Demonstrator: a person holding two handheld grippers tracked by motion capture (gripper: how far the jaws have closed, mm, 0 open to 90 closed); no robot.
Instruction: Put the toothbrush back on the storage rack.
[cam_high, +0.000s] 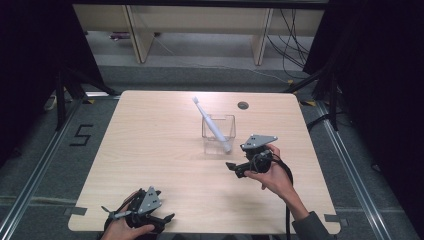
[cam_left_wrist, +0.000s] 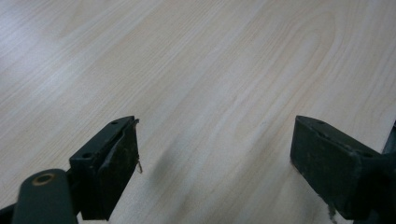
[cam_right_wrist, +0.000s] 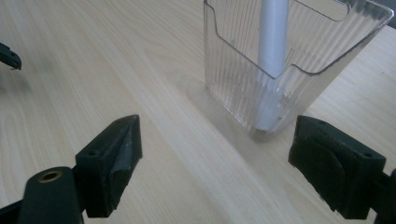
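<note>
Item 1: pale wooden surface (cam_high: 150, 150), light grain, with 1 small round grommet (cam_high: 243, 105) near its far edge.

Item 2: clear ribbed plastic holder (cam_high: 218, 134), upright, standing right of centre on the surface. In the right gripper view it stands just ahead of the fingers, offset toward the right one.

Item 3: white toothbrush (cam_high: 211, 125), handle foot down in the holder's near corner, long axis tilted, head rising up and away to the far left above the rim.

Item 4: right gripper (cam_high: 238, 169), held in a hand just near-right of the holder, fingers (cam_right_wrist: 112, 163) spread wide and empty (clearly the nearer of the 2).

Item 5: left gripper (cam_high: 160, 220), at the near-left edge of the surface, well apart from the holder, fingers (cam_left_wrist: 109, 165) also spread wide over bare wood, grasping nothing.

Judgement: any reach for the toothbrush favours the right gripper, coming in from the near side across the tilted shaft.
</note>
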